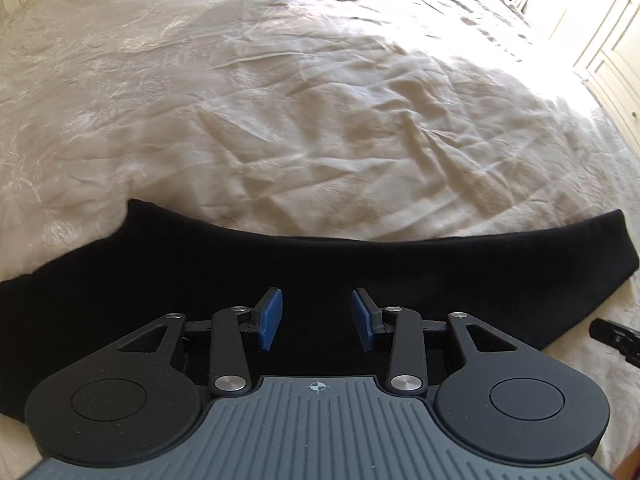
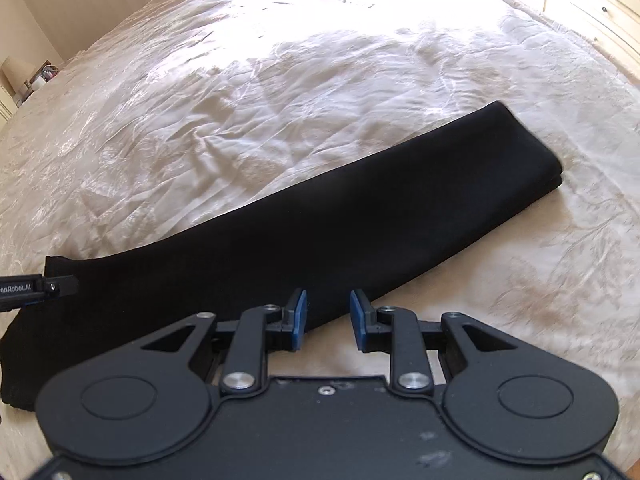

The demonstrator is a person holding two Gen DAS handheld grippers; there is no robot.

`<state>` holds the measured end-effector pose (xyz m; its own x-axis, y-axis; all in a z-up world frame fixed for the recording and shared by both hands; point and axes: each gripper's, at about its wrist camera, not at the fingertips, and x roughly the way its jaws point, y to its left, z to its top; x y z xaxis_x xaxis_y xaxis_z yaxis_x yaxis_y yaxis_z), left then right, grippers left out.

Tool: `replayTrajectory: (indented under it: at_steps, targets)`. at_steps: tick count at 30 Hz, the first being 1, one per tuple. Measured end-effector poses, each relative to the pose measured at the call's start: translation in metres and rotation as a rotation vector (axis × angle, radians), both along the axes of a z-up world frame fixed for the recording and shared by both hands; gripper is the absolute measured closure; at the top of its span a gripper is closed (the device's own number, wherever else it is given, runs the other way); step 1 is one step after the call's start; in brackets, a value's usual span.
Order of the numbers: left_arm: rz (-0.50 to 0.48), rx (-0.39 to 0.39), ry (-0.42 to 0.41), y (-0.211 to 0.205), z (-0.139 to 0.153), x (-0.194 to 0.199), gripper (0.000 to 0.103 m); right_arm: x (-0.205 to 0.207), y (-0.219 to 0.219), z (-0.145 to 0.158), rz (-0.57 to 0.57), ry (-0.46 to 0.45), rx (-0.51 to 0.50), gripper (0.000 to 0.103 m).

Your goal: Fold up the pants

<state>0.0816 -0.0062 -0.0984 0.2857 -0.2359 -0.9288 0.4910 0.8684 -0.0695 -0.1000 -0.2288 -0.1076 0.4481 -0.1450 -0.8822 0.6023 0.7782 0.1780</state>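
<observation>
left gripper [image 1: 317,318] apart, right gripper [image 2: 328,320] apart (both empty) | pants [image 2: 320,232] flat on bedspread [image 2: 280,80]

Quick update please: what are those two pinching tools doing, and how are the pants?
Left tool open, empty, over the pants. Right tool open, empty, at their near edge. Pants lie long and flat on the bedspread. Nothing in the way.

A bed [image 2: 280,80] filled both views, covered by a wrinkled cream bedspread [image 1: 320,100] with a faint floral pattern. Cream panelled cupboard doors [image 1: 612,40] stood beyond its far edge, in bright light.
</observation>
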Motion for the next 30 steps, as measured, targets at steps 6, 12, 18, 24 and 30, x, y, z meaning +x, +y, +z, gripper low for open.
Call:
replayTrajectory:
  at_steps: [6,12,18,24,30]
  targets:
    - [-0.114,0.03,0.006,-0.093,-0.007,-0.048,0.065,-0.026,-0.081,0.002,0.01,0.005,-0.085,0.076]
    - [-0.146,0.028,0.0,-0.156,0.0,-0.068,0.065,-0.028,-0.142,-0.001,0.014,0.002,-0.123,0.076]
    - [-0.179,0.061,-0.011,-0.197,-0.001,-0.076,0.065,-0.025,-0.169,-0.029,0.02,0.054,-0.082,0.076]
    - [-0.202,0.101,0.005,-0.225,-0.014,-0.078,0.065,-0.036,-0.172,-0.058,0.025,0.11,0.007,0.078]
    - [-0.233,0.133,0.045,-0.247,-0.034,-0.08,0.065,-0.051,-0.188,-0.041,0.015,0.045,0.047,0.077]
